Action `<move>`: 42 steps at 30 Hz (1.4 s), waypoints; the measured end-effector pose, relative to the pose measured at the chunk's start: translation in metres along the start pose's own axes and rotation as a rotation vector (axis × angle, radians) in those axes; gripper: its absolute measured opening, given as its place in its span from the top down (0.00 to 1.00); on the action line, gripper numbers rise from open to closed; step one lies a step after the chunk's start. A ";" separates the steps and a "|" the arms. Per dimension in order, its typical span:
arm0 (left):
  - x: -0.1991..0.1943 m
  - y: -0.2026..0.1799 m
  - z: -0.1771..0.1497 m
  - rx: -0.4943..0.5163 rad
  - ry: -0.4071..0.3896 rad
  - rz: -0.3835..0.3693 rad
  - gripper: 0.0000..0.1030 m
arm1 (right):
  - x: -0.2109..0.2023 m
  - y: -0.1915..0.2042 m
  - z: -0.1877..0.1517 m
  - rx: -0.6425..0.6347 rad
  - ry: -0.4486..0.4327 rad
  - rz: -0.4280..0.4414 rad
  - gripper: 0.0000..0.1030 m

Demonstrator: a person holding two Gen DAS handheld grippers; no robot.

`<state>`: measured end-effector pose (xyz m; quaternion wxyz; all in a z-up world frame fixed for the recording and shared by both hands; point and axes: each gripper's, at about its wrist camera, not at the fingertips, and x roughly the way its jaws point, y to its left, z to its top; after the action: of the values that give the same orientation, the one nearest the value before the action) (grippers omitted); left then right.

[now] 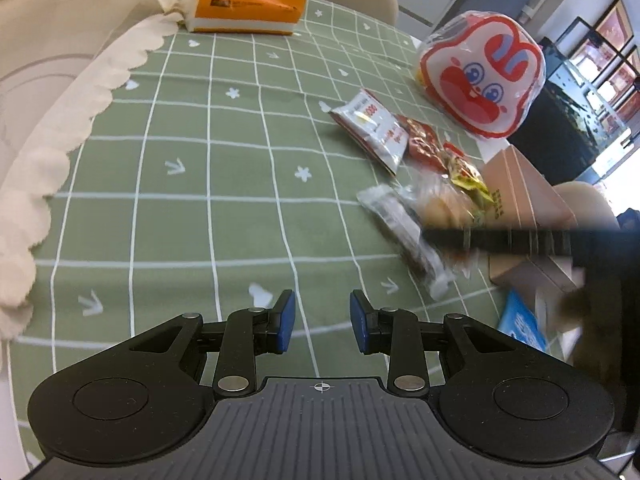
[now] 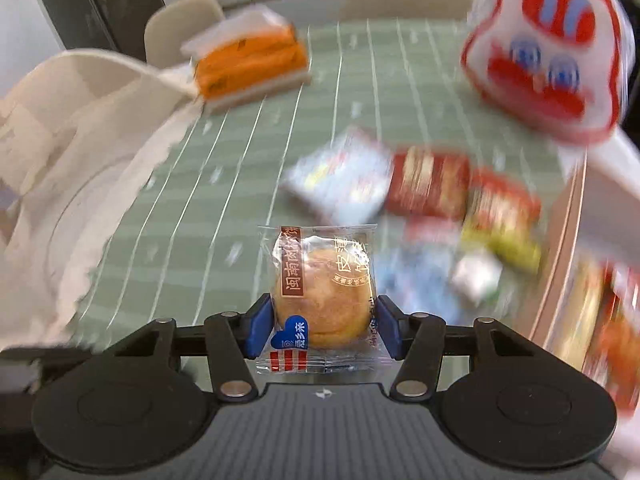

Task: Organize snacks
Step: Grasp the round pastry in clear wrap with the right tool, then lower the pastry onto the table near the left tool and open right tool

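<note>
On the green-checked counter (image 1: 192, 208) most snacks (image 1: 404, 148) lie unsorted; the right hand-held gripper (image 2: 325, 322) clamps a wrapped pastry (image 2: 322, 300), the left hand-held gripper (image 1: 322, 322) gapes empty.

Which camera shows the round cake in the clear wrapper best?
The right wrist view: the wrapped cake is sharp and centred, squeezed between the right gripper fingers. The left wrist view shows it only as a blurry golden shape behind a dark streak.
</note>
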<state>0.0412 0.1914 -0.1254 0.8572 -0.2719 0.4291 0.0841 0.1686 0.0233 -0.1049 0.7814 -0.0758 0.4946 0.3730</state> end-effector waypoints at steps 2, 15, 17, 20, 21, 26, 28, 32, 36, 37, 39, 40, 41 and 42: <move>-0.004 0.002 -0.005 -0.008 -0.003 -0.005 0.67 | 0.000 0.008 -0.022 0.010 0.041 0.022 0.47; -0.022 0.016 -0.025 -0.046 -0.010 -0.007 0.67 | -0.010 0.028 -0.074 0.058 0.021 0.073 0.46; -0.023 0.015 -0.025 -0.043 -0.010 -0.012 0.67 | -0.015 0.026 -0.071 0.071 -0.011 0.073 0.44; -0.024 0.011 -0.025 -0.035 -0.013 -0.023 0.67 | -0.027 0.013 -0.070 0.111 -0.061 0.059 0.36; -0.024 0.010 -0.025 -0.033 -0.013 -0.026 0.67 | -0.029 0.008 -0.071 0.130 -0.072 0.053 0.35; -0.021 0.005 -0.026 -0.027 -0.005 -0.029 0.67 | -0.036 -0.010 -0.070 0.175 -0.109 0.026 0.33; -0.018 0.002 -0.025 -0.026 0.000 -0.027 0.67 | -0.041 -0.015 -0.071 0.185 -0.133 0.041 0.33; -0.014 -0.004 -0.025 -0.017 0.010 -0.021 0.67 | -0.045 -0.019 -0.068 0.164 -0.131 0.107 0.33; -0.010 -0.011 -0.026 -0.006 0.029 -0.011 0.67 | -0.042 -0.023 -0.066 0.178 -0.128 0.053 0.33; -0.009 -0.014 -0.026 -0.002 0.032 -0.008 0.67 | -0.042 -0.027 -0.067 0.194 -0.136 0.040 0.33; -0.009 -0.019 -0.025 0.008 0.034 -0.003 0.67 | -0.042 -0.036 -0.069 0.218 -0.144 -0.004 0.33; -0.009 -0.021 -0.025 0.013 0.034 -0.002 0.67 | -0.042 -0.040 -0.071 0.220 -0.149 -0.028 0.33; -0.010 -0.023 -0.025 0.019 0.030 -0.001 0.67 | -0.041 -0.044 -0.073 0.217 -0.151 -0.059 0.33; -0.011 -0.025 -0.025 0.022 0.026 -0.002 0.67 | -0.038 -0.046 -0.073 0.206 -0.146 -0.090 0.38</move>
<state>0.0267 0.1580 -0.1190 0.8546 -0.2639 0.4409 0.0750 0.1380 -0.0647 -0.1215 0.8349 0.0103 0.4680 0.2895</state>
